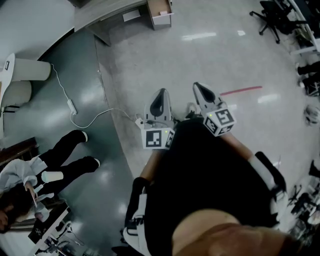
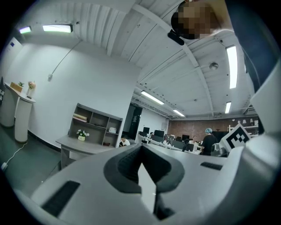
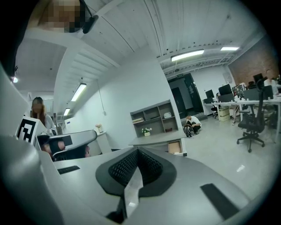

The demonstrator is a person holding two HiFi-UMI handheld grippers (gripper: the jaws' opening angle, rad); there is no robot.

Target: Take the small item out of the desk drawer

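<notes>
The grey desk stands far ahead at the top of the head view, and its drawer is pulled open. No small item shows inside at this distance. I hold both grippers close to my body, well short of the desk. The left gripper and the right gripper point forward side by side, both shut and empty. In the right gripper view the desk with its open drawer lies beyond the shut jaws of the right gripper. The left gripper also faces the desk.
A white cable and power strip lie on the floor to the left. A seated person is at the lower left. An office chair stands at the far right. A person crouches beside the desk. A red line marks the floor.
</notes>
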